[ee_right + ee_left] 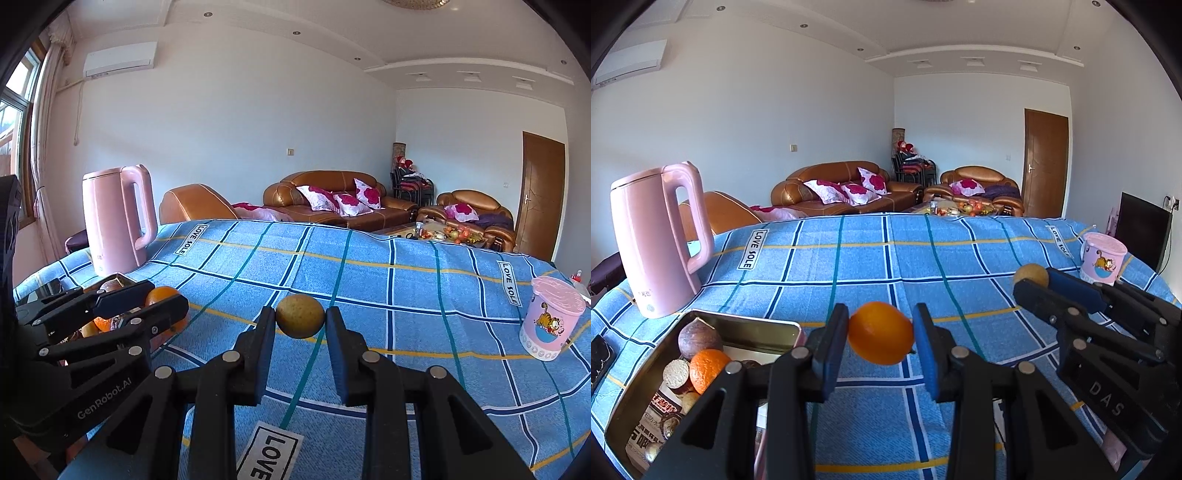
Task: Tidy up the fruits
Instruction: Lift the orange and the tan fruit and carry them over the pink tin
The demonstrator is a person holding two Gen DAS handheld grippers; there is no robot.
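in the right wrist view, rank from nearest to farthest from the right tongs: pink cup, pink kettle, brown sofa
1. Pink cup, on the blue cloth, right of the right tongs.
2. Pink kettle, at the table's far left edge.
3. Brown sofa, beyond the table against the back wall.

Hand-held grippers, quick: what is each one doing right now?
Left hand-held gripper: closed on an orange.
Right hand-held gripper: closed on a yellowish-brown fruit.
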